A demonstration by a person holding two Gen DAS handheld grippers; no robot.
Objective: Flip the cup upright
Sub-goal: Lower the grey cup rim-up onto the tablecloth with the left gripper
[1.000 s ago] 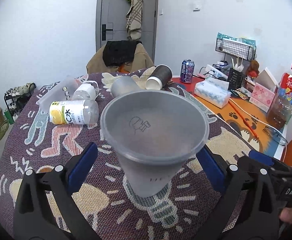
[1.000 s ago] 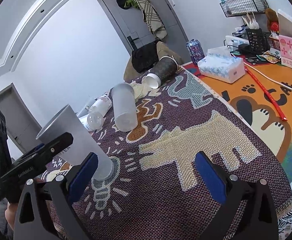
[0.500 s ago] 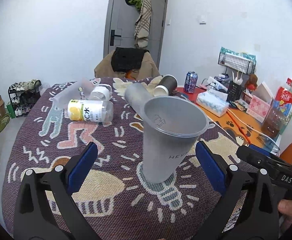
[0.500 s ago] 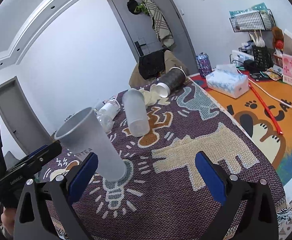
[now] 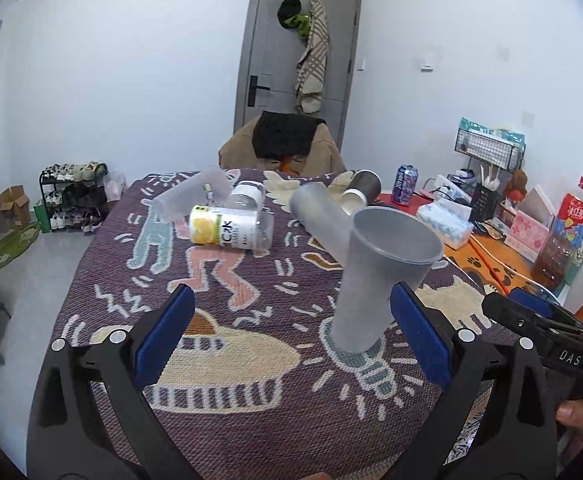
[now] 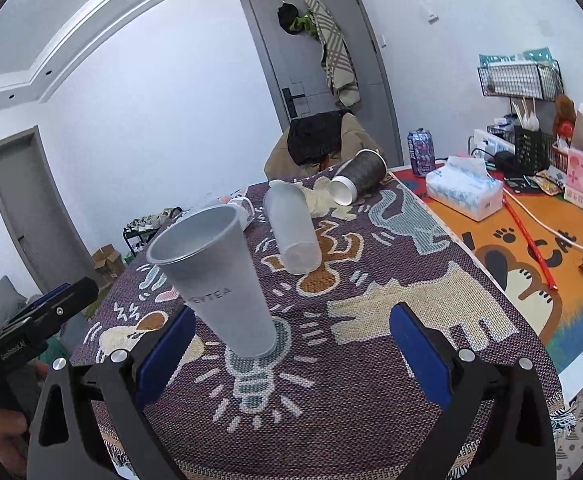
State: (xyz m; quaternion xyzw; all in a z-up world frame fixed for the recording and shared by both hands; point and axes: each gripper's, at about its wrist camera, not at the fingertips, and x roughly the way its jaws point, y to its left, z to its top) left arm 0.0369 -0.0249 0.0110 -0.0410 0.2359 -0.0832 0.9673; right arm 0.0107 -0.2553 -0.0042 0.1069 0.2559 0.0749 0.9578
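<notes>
On patterned cloth (image 6: 371,360): grey cup (image 6: 219,280) upright; left gripper (image 5: 291,340), right gripper (image 6: 287,352) fingers spread, empty.

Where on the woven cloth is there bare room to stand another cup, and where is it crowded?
Free: the near cloth between the upright grey cup and the orange mat, across the cream animal figure. Also free: left of the grey cup, below the yellow-label bottle. Crowded: the far end, where the frosted cup, dark cup and bottles lie.
</notes>
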